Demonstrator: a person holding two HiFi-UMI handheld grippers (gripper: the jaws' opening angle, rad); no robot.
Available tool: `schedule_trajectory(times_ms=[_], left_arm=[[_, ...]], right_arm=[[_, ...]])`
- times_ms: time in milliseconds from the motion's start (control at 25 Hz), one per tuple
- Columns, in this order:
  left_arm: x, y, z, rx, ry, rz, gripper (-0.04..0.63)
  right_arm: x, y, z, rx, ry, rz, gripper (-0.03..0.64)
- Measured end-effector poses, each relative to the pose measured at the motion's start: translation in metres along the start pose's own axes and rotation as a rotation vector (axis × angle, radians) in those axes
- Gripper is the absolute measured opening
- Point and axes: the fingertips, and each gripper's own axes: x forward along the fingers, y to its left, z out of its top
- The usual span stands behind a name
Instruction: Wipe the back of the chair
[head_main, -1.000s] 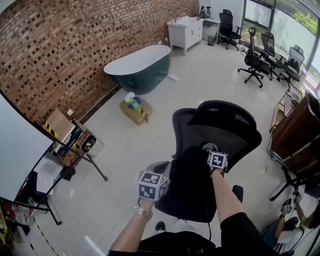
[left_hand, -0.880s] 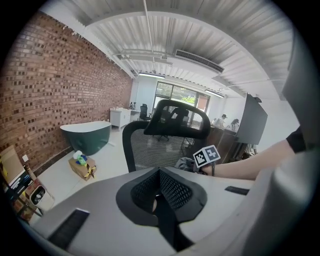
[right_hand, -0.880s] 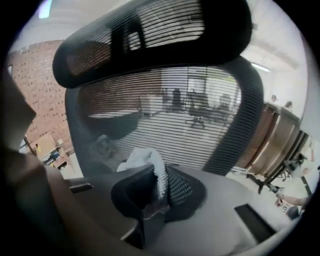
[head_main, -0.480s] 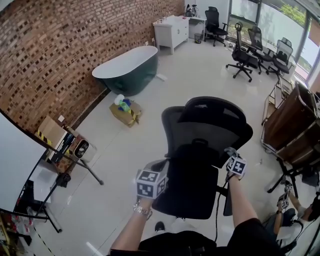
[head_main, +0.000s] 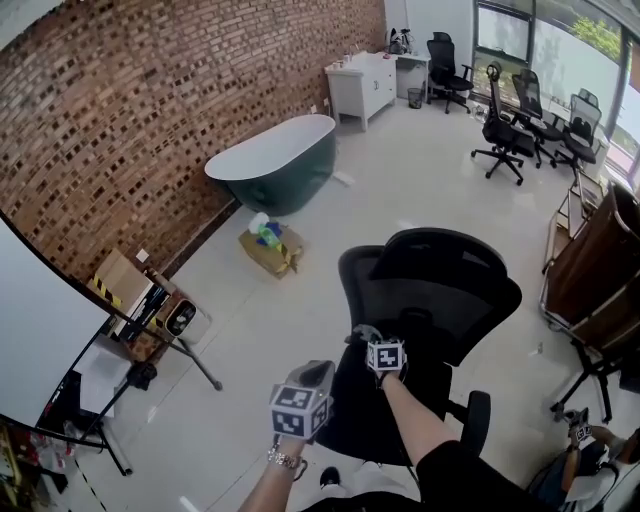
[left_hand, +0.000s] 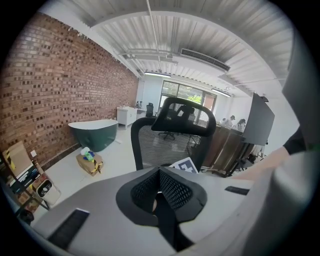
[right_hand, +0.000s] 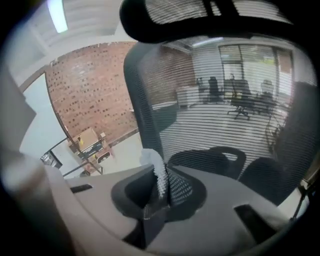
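- the right gripper (right_hand: 161, 186) has its jaws closed on a strip of white cloth (right_hand: 156, 167), which stands up out of the jaws.
- the right forearm (head_main: 425, 425) reaches forward and up from a black sleeve (head_main: 470, 478), straight at the wrist. in the head view the right gripper (head_main: 366, 334) is at the lower left part of the chair (head_main: 440, 290).
- straight ahead of this gripper the chair's mesh back (right_hand: 230, 110) fills most of its view, very near. the left edge of the back's frame (right_hand: 142, 110) rises just above the cloth. the headrest (right_hand: 200, 20) hangs overhead, and an armrest (right_hand: 215, 156) shows through the mesh. i cannot tell whether the cloth touches the mesh.
- the left gripper (left_hand: 160, 174) has its jaws pressed together with nothing between them.
- the left hand holds it lower and nearer the body than the right one, with a bracelet on the wrist (head_main: 285, 459). in the head view the left gripper (head_main: 322, 370) is short of the chair's left edge.
- ahead of the left gripper the chair stands upright with its back towards it, apart from the jaws. the right gripper's marker cube (left_hand: 185, 164) shows just above them.
- far off to the left gripper's left stand a green bathtub (left_hand: 94, 134) against a brick wall (left_hand: 55, 95) and a cardboard box (left_hand: 90, 161) on the floor.
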Motion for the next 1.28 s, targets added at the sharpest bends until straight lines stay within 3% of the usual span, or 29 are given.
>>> schedule_trajectory(times_ms=[160,360,520,640,800,920,1080,1200,1280], left_arm=[[-0.013,0.016,-0.01,-0.005,0.007,0.056,0.002],[-0.015,0.033,-0.008,-0.009,-0.008,0.076,0.002],[0.009,0.015,0.001,0.004,-0.019,0.0,0.002],[0.019,0.0,0.006,0.012,-0.024,-0.049,0.003],[0.028,-0.038,0.009,0.035,-0.026,-0.108,0.002],[0.027,-0.052,0.012,0.045,-0.023,-0.13,0.002],[0.012,-0.04,0.011,0.039,-0.015,-0.101,0.002],[-0.003,-0.02,0.005,0.029,-0.004,-0.053,0.002],[-0.014,-0.011,-0.002,0.024,0.006,-0.024,0.002]], right_arm=[[0.027,-0.015,-0.001,-0.012,0.039,-0.042,0.041],[0.006,-0.107,-0.025,0.053,0.058,-0.194,0.041],[-0.064,-0.22,-0.056,0.16,0.048,-0.413,0.041],[-0.11,-0.264,-0.092,0.294,0.121,-0.447,0.041],[-0.165,-0.31,-0.092,0.229,0.052,-0.548,0.041],[-0.157,-0.272,-0.093,0.189,0.047,-0.486,0.041],[-0.092,-0.145,-0.069,0.172,0.014,-0.24,0.041],[-0.046,-0.058,-0.043,0.116,0.0,-0.116,0.041],[-0.022,-0.024,-0.036,0.071,0.014,-0.066,0.041]])
